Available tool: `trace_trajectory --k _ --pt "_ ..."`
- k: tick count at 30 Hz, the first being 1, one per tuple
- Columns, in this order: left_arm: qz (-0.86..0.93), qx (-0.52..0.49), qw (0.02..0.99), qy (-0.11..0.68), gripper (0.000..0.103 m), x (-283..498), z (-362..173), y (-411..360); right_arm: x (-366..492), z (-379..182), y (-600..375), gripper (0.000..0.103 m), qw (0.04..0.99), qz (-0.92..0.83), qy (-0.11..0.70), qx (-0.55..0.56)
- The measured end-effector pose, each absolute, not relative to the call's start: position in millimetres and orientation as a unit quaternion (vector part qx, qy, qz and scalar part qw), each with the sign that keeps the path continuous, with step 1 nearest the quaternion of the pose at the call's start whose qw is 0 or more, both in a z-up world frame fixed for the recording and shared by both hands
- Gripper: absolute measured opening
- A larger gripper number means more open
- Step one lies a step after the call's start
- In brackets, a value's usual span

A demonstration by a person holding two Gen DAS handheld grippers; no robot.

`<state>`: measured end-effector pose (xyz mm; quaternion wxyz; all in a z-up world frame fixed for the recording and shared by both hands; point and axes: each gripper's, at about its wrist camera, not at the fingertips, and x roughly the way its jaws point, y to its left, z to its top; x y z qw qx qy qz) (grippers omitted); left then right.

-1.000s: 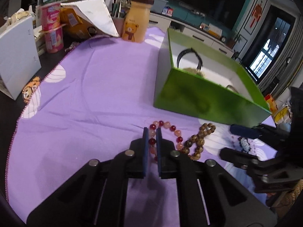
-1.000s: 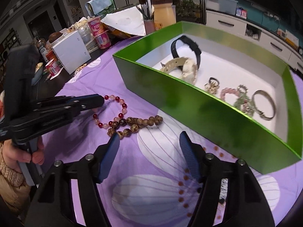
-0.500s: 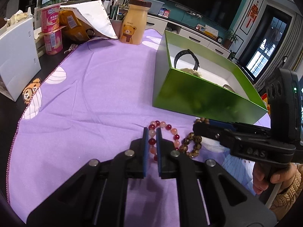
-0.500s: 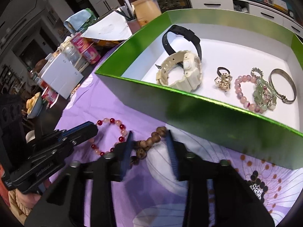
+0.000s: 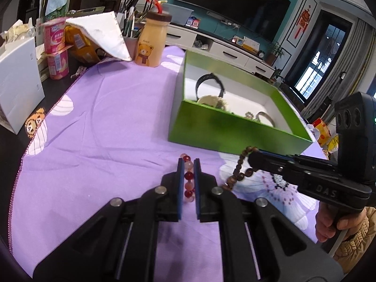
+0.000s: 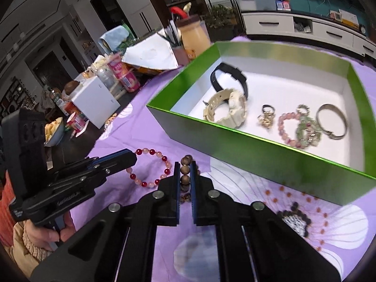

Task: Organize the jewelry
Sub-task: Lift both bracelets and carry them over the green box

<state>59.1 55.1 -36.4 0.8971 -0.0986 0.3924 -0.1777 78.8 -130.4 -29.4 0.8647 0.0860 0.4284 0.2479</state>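
While watches, rings and bracelets already lie in the green box (image 6: pixel 270 155), the left gripper (image 5: pixel 188 164) and right gripper (image 6: pixel 185 166) have their fingers clamped on the red bead bracelet (image 5: pixel 188 176) and wooden bead bracelet (image 6: pixel 184 171), both still outside it.

both rigs were chunky black plastic, with silver round bolts on the arms and thin blue pads lining the fingers. the left gripper (image 5: pixel 188 183) and right gripper (image 6: pixel 185 183) looked identical. the handle unit had raised lettering on the side, and the person wore a tan knitted sleeve (image 5: pixel 359 244).
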Motion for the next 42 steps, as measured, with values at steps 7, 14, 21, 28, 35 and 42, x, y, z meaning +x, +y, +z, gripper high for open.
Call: trace_trajectory --k 7,14,21,28,35,42 --pt "-0.190 -0.093 0.901 0.378 0.007 47.6 -16.9 46.4 50.1 -16.7 -157.6 0.007 0.874 0.240 0.412 0.091" --pt "-0.201 -0.080 0.905 0.366 0.007 38.4 0.8 31.5 23.9 -6.4 -188.6 0.007 0.884 0.232 0.392 0.106" --pt "-0.210 -0.067 0.907 0.358 0.007 35.3 15.7 10.7 9.5 6.7 -219.4 0.007 0.897 0.214 0.369 0.118" --pt "-0.217 -0.068 0.905 0.359 0.007 42.2 27.5 -7.9 9.8 31.3 -248.0 0.007 0.914 0.199 0.331 0.122" --pt "-0.226 -0.064 0.907 0.350 0.007 60.2 46.3 -28.7 20.1 53.3 -270.4 0.007 0.929 0.183 0.296 0.124" --pt "-0.240 -0.065 0.898 0.362 0.007 93.3 56.5 -53.1 39.8 69.3 -289.2 0.007 0.936 0.170 0.279 0.130"
